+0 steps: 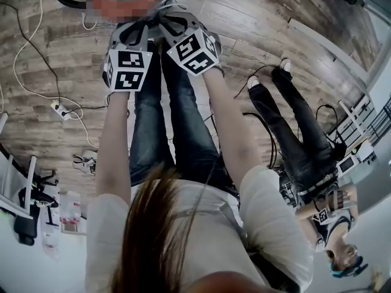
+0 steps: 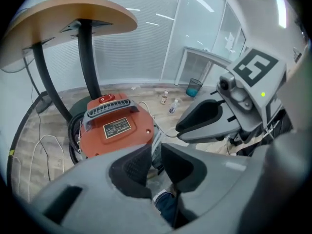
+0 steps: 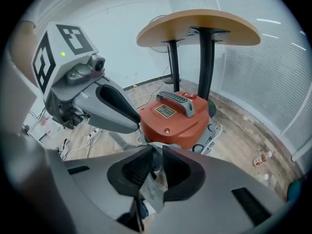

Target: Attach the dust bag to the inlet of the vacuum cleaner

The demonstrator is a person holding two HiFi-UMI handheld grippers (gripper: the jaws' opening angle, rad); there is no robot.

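The orange vacuum cleaner (image 2: 114, 130) (image 3: 180, 123) stands on the wooden floor just beyond both grippers, its grey handle and red switch on top. A crumpled whitish dust bag (image 3: 153, 186) hangs between the pads of my right gripper (image 3: 155, 165), which is shut on it. In the left gripper view a grey strip of the bag (image 2: 156, 152) sits in the narrow gap of my left gripper (image 2: 156, 156), whose pads press on it. In the head view both grippers, left (image 1: 135, 29) and right (image 1: 175, 18), are side by side above the vacuum. The vacuum's inlet is hidden.
A round wooden table (image 2: 73, 18) (image 3: 200, 26) on black legs stands right behind the vacuum. Cables (image 1: 24, 41) and a power strip (image 1: 61, 110) lie on the floor at left. A second person (image 1: 299, 139) stands at right. Small bottles (image 2: 170, 106) and a blue bin (image 2: 194, 87) sit near the glass wall.
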